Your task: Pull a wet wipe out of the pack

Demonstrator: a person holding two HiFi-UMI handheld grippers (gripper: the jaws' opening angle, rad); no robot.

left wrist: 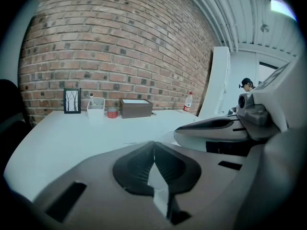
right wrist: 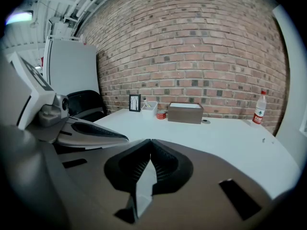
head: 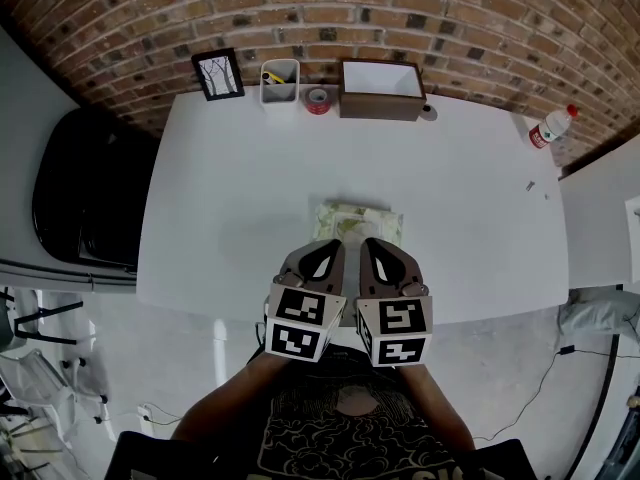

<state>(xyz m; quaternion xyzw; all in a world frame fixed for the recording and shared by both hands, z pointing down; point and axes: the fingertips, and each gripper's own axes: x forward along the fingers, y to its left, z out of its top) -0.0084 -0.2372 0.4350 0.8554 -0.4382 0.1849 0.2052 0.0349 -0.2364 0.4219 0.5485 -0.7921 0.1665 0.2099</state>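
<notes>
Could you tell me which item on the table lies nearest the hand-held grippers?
The wet wipe pack, just ahead of the left hand-held gripper and right hand-held gripper; the picture frame, brown box and bottle stand back by the wall.

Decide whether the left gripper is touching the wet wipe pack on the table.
Cannot tell. In the head view the left gripper overlaps the wet wipe pack, with no gap or contact showing; the left gripper view misses the pack.
</notes>
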